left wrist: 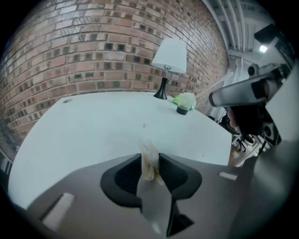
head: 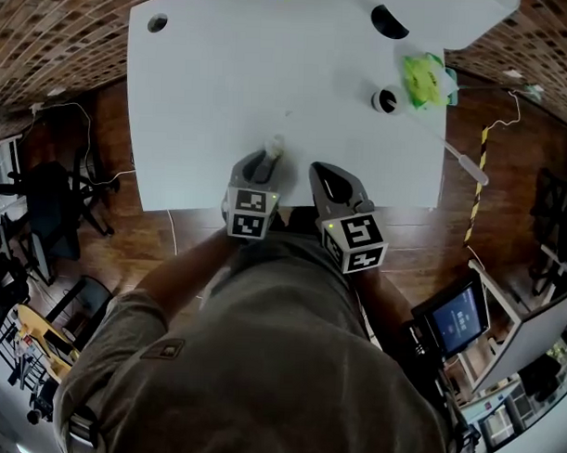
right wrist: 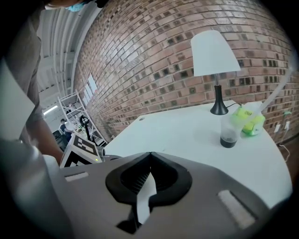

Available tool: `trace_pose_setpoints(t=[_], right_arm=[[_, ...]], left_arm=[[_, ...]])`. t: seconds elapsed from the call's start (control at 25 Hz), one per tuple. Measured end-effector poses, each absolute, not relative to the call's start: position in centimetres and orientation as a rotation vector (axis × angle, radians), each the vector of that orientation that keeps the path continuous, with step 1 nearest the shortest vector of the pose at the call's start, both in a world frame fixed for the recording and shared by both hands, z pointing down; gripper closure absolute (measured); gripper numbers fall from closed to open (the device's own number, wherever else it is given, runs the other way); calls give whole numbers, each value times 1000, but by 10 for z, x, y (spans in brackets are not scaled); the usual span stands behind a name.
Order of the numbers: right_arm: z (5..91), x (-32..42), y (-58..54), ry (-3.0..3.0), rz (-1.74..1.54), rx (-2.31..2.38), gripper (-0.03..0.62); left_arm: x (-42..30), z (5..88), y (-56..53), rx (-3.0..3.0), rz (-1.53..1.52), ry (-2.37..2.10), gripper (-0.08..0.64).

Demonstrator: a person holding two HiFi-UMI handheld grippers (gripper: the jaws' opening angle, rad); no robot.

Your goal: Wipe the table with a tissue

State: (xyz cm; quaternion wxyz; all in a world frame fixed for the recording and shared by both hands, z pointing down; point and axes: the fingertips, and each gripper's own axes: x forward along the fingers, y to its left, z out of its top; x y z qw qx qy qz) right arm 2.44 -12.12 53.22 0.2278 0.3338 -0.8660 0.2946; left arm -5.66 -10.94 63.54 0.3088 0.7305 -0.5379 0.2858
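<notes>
The left gripper (head: 267, 161) is at the near edge of the table (head: 214, 88) with its jaws spread. The crumpled tissue (left wrist: 149, 159) stands loosely between them. Just to the right, the right gripper (right wrist: 150, 158) has its jaws pressed together with nothing between them.

My left tool (left wrist: 149, 155) angles down, jaws slightly apart with the tissue (left wrist: 149, 166) between them; my right tool (right wrist: 150, 154) beside it is closed, empty.
</notes>
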Motion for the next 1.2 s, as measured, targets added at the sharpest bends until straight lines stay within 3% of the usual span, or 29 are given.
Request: trace_pose_setpoints(t=[0.2,0.84,1.2], right_arm=[[530,22,-127,-2385,819,934,581],[497,37,-161,-2434,746,1072,581],[500,58,-173,-2407,761,1125,581]], left_arm=[[-55,635,-110,1932,739,-1398,515],[-65,596,-174,1999,634,-1489,525],[-75,615,-193,1940,691,-1517,525]])
